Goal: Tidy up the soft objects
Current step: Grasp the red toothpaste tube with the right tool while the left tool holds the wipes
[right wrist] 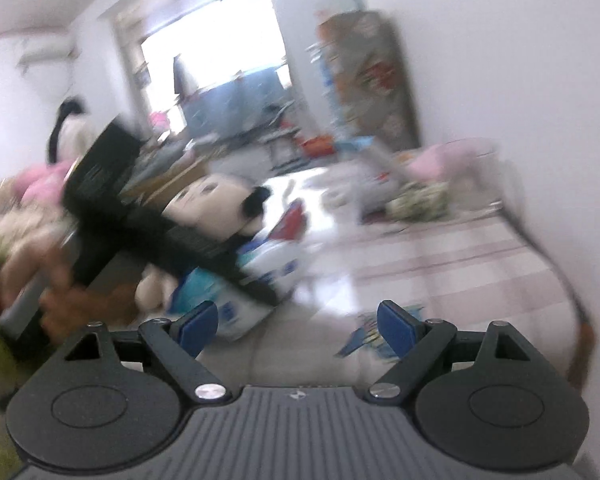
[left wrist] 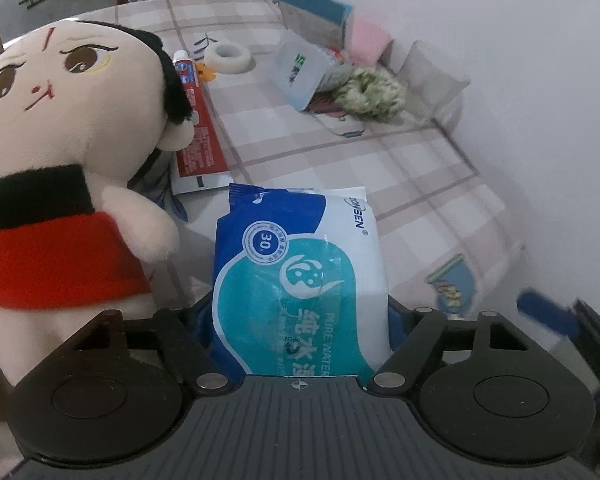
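Observation:
My left gripper (left wrist: 300, 312) is shut on a blue and white wet-wipes pack (left wrist: 300, 276), which fills the space between its fingers over the checked tablecloth (left wrist: 400, 184). A plush doll (left wrist: 48, 152) with black hair and a red skirt stands just left of the pack. My right gripper (right wrist: 298, 326) is open and empty, its blue pads (right wrist: 396, 326) wide apart above the cloth. In the blurred right wrist view the left gripper (right wrist: 148, 224), the pack (right wrist: 256, 276) and the doll (right wrist: 216, 204) show at the left.
A red toothpaste tube (left wrist: 198, 128) lies behind the doll. A white tape roll (left wrist: 228, 56), a clear plastic container (left wrist: 300, 72), a green scrunchie (left wrist: 370, 92), a pink cloth (left wrist: 368, 40) and a blue-edged box (left wrist: 312, 12) sit at the far end by the wall. A small picture card (left wrist: 454, 284) lies at right.

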The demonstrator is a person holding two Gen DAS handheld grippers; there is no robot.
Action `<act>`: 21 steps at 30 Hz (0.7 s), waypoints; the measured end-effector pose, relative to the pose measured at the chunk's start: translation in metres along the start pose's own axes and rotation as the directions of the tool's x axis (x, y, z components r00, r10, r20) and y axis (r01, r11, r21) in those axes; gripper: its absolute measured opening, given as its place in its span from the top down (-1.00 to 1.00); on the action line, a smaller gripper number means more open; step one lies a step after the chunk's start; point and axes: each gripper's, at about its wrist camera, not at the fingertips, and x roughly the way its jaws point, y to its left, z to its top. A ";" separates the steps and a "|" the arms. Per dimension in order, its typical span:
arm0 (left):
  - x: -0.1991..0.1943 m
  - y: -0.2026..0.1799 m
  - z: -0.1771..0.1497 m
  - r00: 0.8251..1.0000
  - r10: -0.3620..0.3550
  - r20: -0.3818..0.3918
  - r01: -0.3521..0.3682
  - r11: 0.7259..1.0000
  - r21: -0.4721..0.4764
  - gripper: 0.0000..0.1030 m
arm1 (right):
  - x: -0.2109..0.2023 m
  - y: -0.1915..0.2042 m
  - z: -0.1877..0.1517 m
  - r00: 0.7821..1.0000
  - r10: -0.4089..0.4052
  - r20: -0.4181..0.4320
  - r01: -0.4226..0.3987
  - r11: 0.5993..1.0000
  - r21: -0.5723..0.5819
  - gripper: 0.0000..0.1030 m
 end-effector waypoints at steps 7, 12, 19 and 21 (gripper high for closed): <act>-0.050 0.008 -0.005 0.987 -0.106 0.123 0.109 0.994 -0.014 -0.48 | 0.005 -0.044 0.034 0.989 -0.037 0.140 0.006 0.977 0.215 -0.04; -0.088 0.028 -0.007 0.968 -0.063 0.242 0.079 0.995 -0.060 -0.48 | 0.071 -0.042 0.065 0.997 -0.012 0.076 -0.003 0.979 0.205 -0.03; -0.104 0.061 0.000 0.942 0.064 0.330 -0.013 0.988 -0.156 -0.48 | 0.190 0.010 0.083 0.982 0.072 -0.177 -0.064 0.997 0.047 0.00; -0.103 0.071 0.002 0.943 0.066 0.326 -0.005 0.983 -0.184 -0.48 | 0.219 0.024 0.083 0.968 0.063 -0.244 -0.065 0.998 0.000 0.05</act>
